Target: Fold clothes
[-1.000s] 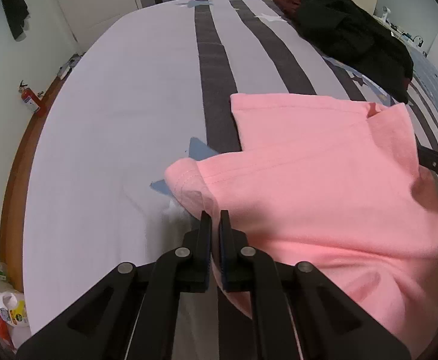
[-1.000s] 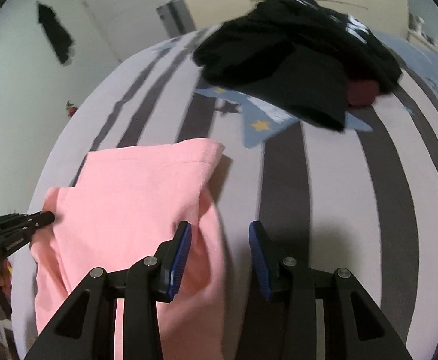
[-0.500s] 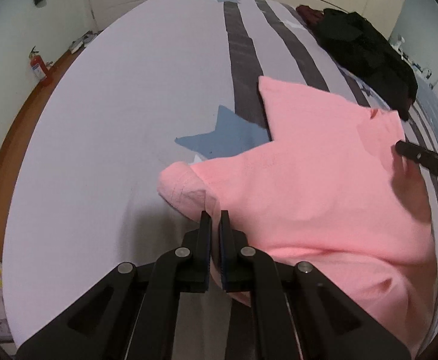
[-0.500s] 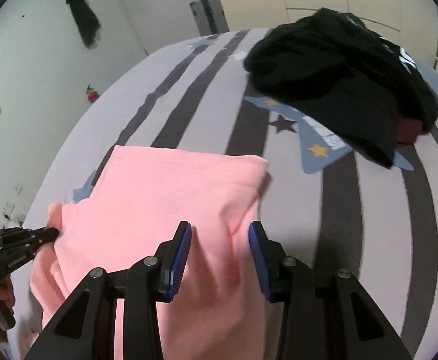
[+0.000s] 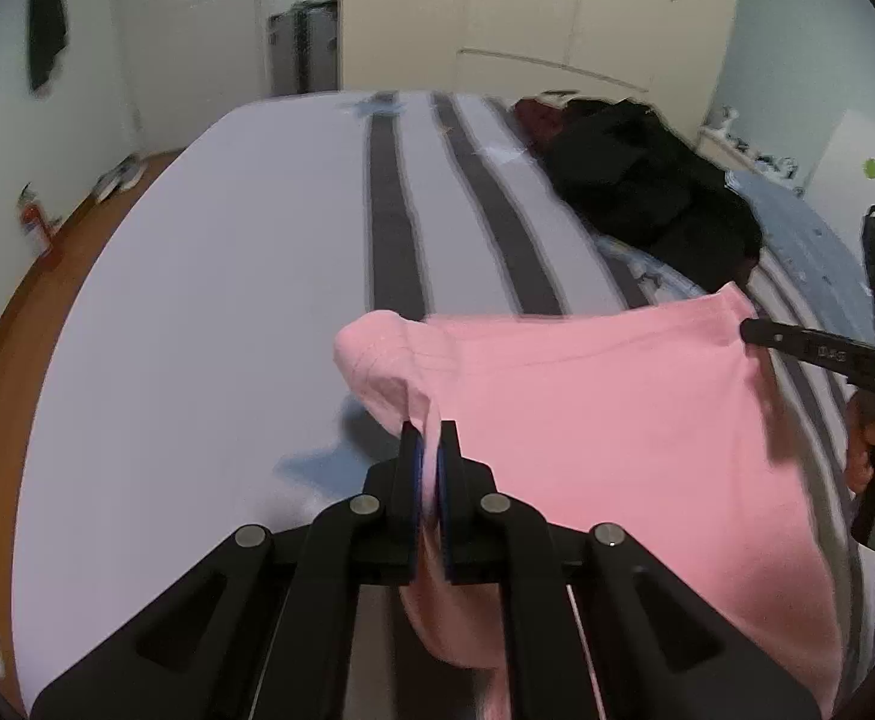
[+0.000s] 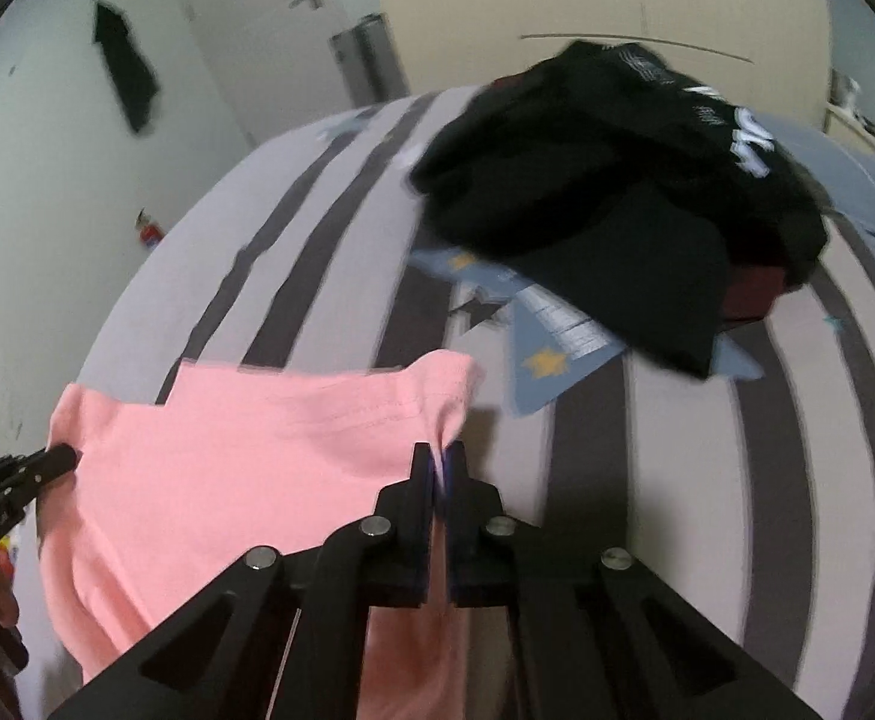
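Pink fabric sits pinched in both our grippers: the left gripper point(image 5: 429, 429) is closed on one rolled corner of the pink garment point(image 5: 605, 420) and the right gripper point(image 6: 439, 453) is clamped on the opposite corner, so the cloth hangs stretched between us, lifted over the near edge of the striped bed point(image 5: 209, 300). We judge this to be the carrying part of a fold, and the next move calls for keeping both corners level while laying them down squarely. Farther back lies a black clothes pile point(image 6: 605, 192), well apart.
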Demonstrator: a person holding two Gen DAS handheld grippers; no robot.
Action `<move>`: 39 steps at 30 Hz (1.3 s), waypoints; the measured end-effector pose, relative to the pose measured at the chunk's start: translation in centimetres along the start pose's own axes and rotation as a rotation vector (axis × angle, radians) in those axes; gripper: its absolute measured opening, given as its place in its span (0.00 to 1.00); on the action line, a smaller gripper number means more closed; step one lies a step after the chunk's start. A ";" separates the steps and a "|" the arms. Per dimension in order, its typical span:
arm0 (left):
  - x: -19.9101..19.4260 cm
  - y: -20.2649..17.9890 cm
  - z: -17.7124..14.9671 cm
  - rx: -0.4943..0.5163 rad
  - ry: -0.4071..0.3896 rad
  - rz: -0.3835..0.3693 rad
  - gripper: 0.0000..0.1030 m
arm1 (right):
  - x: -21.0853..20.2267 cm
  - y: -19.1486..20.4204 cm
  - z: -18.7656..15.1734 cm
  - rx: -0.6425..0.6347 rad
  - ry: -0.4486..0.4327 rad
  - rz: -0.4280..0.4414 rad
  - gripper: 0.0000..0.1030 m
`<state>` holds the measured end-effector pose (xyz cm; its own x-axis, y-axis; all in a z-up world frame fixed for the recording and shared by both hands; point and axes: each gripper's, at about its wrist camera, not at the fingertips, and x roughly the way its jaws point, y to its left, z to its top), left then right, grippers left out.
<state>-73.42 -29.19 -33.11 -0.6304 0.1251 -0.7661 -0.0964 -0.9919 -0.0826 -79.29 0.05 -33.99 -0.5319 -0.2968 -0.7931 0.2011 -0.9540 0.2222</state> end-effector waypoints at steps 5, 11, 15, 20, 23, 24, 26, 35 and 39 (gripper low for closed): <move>2.7 -3.8 3.3 0.082 -0.009 -0.020 0.03 | 1.1 -3.2 1.6 0.026 0.030 -0.068 0.01; 6.8 -4.5 2.9 0.131 0.132 0.056 0.03 | 1.2 -5.0 2.2 0.063 0.019 -0.138 0.00; 7.5 -2.9 1.7 0.104 0.183 0.089 0.03 | 0.7 -4.6 1.6 0.031 0.029 -0.101 0.02; 6.1 -2.6 1.5 0.103 0.136 0.105 0.03 | 1.0 -4.2 0.1 0.064 0.060 -0.021 0.36; 4.4 -2.3 1.5 0.079 0.080 0.123 0.03 | 1.4 -4.1 -0.6 0.083 0.061 -0.004 0.38; 3.8 -2.2 1.5 0.070 0.062 0.130 0.03 | 1.9 -4.0 -0.7 0.083 0.075 -0.019 0.38; 2.4 -1.6 0.4 0.044 0.032 0.142 0.03 | 2.7 -3.8 -0.9 0.083 0.091 -0.021 0.38; 5.3 -0.6 1.2 -0.021 0.086 0.050 0.03 | 3.3 -3.4 -0.2 0.048 0.064 -0.101 0.00; 5.2 -1.7 2.6 0.037 0.065 0.033 0.03 | 2.6 -3.2 0.5 -0.006 0.038 -0.128 0.00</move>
<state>-78.57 -26.74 -35.32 -0.5828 0.0895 -0.8077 -0.1056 -0.9938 -0.0340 -81.78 2.31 -36.49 -0.5215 -0.1711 -0.8359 0.1386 -0.9837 0.1149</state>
